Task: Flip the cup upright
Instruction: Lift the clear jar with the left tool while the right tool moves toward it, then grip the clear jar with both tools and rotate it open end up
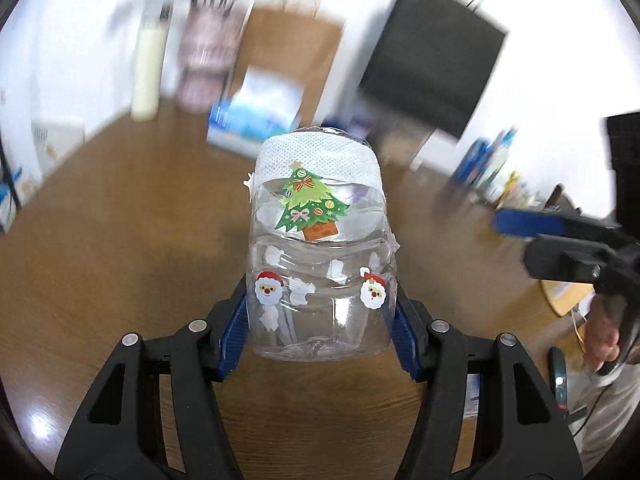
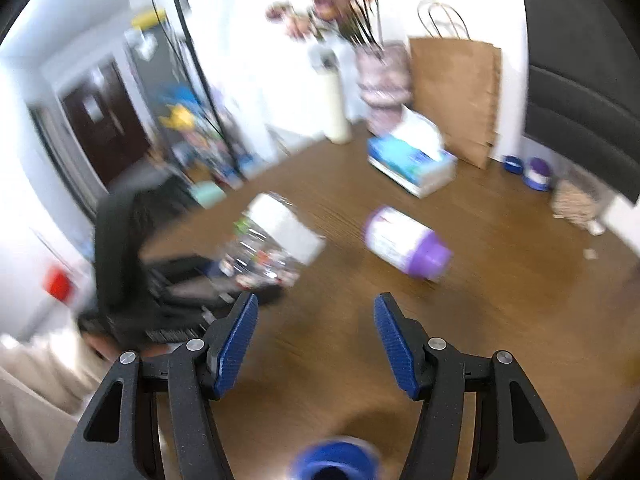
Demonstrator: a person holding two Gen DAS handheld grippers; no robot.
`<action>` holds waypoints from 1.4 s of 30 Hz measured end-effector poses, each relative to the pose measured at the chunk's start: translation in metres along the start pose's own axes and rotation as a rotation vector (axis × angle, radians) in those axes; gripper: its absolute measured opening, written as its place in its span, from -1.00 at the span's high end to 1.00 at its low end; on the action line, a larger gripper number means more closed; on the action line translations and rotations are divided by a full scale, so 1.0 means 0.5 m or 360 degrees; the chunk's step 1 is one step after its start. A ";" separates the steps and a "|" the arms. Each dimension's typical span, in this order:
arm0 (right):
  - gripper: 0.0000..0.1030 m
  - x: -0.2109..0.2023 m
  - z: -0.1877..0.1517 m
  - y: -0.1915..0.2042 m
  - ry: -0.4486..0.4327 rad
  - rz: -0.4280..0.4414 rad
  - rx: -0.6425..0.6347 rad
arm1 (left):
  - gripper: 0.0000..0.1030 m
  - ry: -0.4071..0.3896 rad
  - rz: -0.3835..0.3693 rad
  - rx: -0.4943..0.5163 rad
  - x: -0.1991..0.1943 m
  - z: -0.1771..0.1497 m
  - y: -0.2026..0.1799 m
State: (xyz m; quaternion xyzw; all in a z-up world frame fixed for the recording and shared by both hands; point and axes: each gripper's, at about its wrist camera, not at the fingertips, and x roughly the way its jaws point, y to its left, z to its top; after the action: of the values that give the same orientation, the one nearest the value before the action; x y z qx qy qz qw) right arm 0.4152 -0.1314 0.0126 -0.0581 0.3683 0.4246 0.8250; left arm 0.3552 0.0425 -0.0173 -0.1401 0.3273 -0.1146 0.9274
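My left gripper (image 1: 320,320) is shut on a clear plastic cup (image 1: 320,248) with Christmas tree and Santa stickers and a white band at its far end. It holds the cup above the brown table (image 1: 100,260), the base toward the camera. The right wrist view shows the same cup (image 2: 272,244) tilted in the air, blurred. My right gripper (image 2: 314,344) is open and empty above the table (image 2: 500,300); it also shows at the right edge of the left wrist view (image 1: 520,226). A white and purple cup (image 2: 404,242) lies on its side on the table ahead of it.
A tissue box (image 2: 412,164), a brown paper bag (image 2: 456,96), a cream bottle (image 2: 334,104) and a vase of flowers (image 2: 384,80) stand at the table's far edge. A blue round object (image 2: 334,458) sits just under my right gripper. A black chair (image 2: 120,256) stands at left.
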 end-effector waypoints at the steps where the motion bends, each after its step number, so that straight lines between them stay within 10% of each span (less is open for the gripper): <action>1: -0.36 -0.004 0.005 0.009 -0.0032 0.0074 0.0027 | -0.12 -0.0069 -0.0032 0.0024 -0.022 0.003 -0.008; 8: -0.60 0.013 0.055 0.043 -0.0160 0.0573 0.0342 | -0.12 -0.0484 -0.0096 0.0265 -0.129 -0.009 -0.076; 12: -0.30 0.026 0.066 0.048 -0.0196 0.0664 0.0446 | -0.15 -0.0549 -0.0104 0.0319 -0.144 -0.006 -0.074; 25: -0.30 -0.002 -0.021 0.221 -0.0576 -0.0156 -0.0471 | -0.13 -0.0495 -0.0328 0.0381 -0.114 -0.036 -0.054; 42: -0.38 0.072 -0.149 0.162 -0.0518 -0.0190 -0.0260 | -0.13 -0.0303 -0.0247 0.0526 -0.033 -0.137 -0.064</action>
State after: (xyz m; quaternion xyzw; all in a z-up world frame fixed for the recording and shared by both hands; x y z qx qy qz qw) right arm 0.3266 -0.0871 -0.0474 -0.0771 0.1902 0.4073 0.8900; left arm 0.2949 0.0048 -0.0480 -0.0211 0.2032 -0.2242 0.9529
